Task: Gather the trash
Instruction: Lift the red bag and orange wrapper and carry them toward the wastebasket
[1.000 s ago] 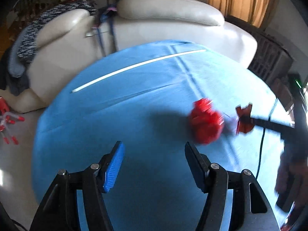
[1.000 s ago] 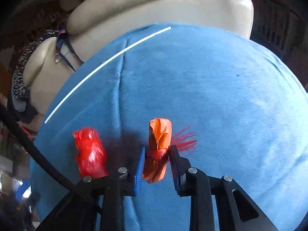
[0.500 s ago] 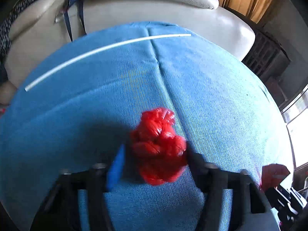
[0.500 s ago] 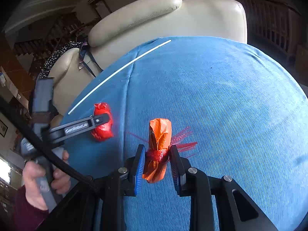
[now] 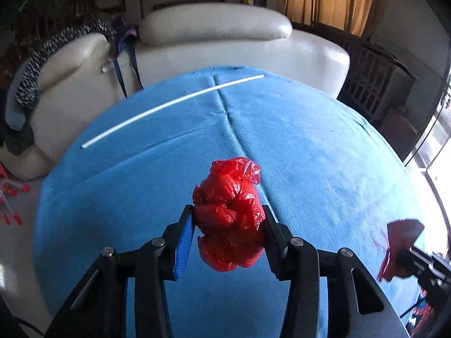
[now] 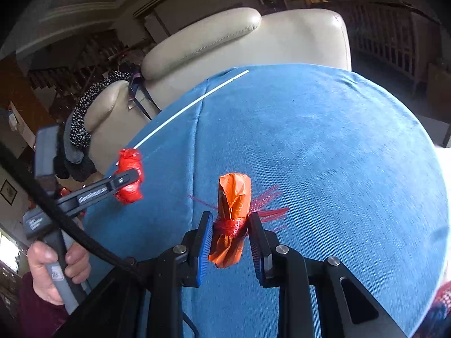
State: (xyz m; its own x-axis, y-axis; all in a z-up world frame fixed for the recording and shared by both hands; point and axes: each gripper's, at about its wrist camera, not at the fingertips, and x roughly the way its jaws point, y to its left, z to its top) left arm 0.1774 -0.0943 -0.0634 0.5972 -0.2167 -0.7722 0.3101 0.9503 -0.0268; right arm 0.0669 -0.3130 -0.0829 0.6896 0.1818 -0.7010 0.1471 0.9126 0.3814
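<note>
While its jaws were closing, the left gripper (image 5: 228,219) had the crumpled red bag (image 5: 229,214) between them, and both pads pressed on the plastic from either side. The bag stood out in front of the fingers, its upper part free above them, and it seemed lifted over the blue cloth (image 5: 310,146) that covered the bench. In the right wrist view the same bag (image 6: 129,174) showed at the tip of the left gripper (image 6: 126,178), and a hand (image 6: 56,270) held the grey handle of that tool at the lower left.

The right gripper (image 6: 229,235) had its jaws closed on an orange wrapper (image 6: 232,217). They squeezed it at its narrow middle, where a piece of red netting (image 6: 265,208) was wound around it; thin red strands of the net spread out to the right. The wrapper stood almost upright between the blue pads. In the left wrist view this gripper (image 5: 406,250) appeared at the right edge, dark and blurred.

Farther out, a thin white stick (image 5: 172,104) lay on the cloth near its far edge. Behind the bench stood a cream leather sofa (image 5: 225,42), with a speckled dark cloth (image 5: 56,56) hanging over its left arm.
</note>
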